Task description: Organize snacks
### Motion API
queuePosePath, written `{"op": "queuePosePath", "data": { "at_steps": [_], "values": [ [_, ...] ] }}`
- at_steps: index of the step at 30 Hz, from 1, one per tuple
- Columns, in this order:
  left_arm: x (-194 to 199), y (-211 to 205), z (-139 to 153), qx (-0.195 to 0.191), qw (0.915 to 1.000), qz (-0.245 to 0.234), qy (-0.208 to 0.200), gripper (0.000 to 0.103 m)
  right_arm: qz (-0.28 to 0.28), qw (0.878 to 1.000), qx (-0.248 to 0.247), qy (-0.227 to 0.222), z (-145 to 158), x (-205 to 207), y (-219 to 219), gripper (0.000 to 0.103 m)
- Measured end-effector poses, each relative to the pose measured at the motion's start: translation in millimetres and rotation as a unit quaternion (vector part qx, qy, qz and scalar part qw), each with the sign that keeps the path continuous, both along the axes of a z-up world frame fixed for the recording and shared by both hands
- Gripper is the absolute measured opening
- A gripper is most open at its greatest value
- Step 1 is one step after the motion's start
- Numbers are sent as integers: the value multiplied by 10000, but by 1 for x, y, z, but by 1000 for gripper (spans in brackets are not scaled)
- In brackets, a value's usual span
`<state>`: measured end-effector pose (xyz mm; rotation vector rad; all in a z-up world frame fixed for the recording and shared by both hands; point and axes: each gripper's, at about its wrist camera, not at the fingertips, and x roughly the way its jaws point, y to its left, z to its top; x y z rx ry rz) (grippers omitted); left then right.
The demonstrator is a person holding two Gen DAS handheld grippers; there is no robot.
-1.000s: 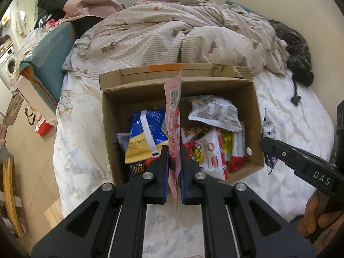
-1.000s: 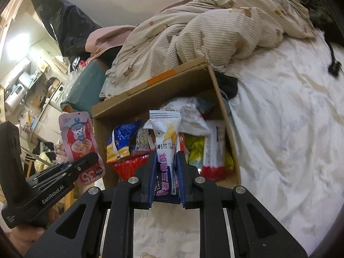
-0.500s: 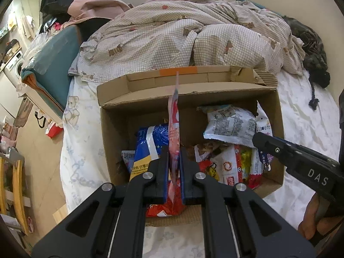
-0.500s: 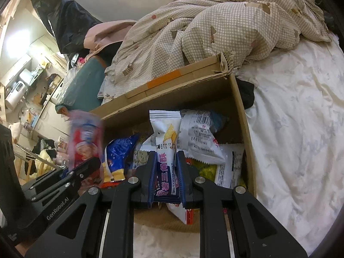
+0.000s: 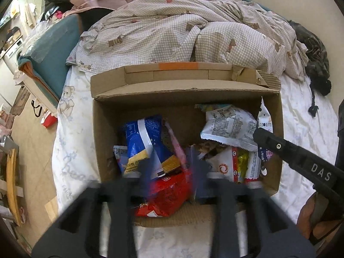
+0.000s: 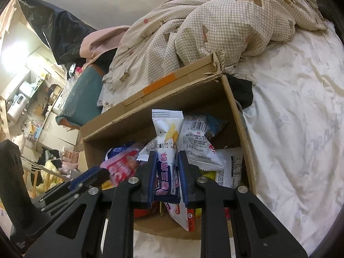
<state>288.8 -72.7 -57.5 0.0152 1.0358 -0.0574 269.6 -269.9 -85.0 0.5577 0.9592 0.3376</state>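
Observation:
An open cardboard box (image 5: 101, 129) (image 6: 236, 116) on the bed holds several snack packets. My left gripper (image 5: 172, 167) is over the box's near side, motion-blurred, with its fingers spread apart. A pink and red packet (image 5: 177, 146) (image 6: 120, 167) is loose between them, dropping among the snacks. My right gripper (image 6: 167, 178) is shut on a white and purple snack packet (image 6: 166, 148) and holds it upright over the right part of the box. It shows in the left wrist view (image 5: 266, 138) at the box's right wall.
A checked duvet (image 5: 182, 34) is heaped behind the box. The white sheet (image 6: 301, 129) stretches to the right. A dark garment (image 5: 318, 64) lies at the far right. A teal cushion (image 5: 51, 51) and room clutter are off the bed's left edge.
My left gripper has opened and let go of the pink packet, which has dropped into the box. Both grippers have moved forward over the box. The right still holds its packet.

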Motion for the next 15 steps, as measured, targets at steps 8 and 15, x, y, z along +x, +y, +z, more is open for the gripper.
{"op": "queuePosePath", "data": {
  "at_steps": [8,15],
  "values": [
    [-15,14,22,-150,9987,174,-462,89,4,9999,96,-98,9,-4,-1,44],
    [-30,29,41,-108,9953,240,-934,89,-23,9981,-171,-584,33,-16,4,84]
  ]
}}
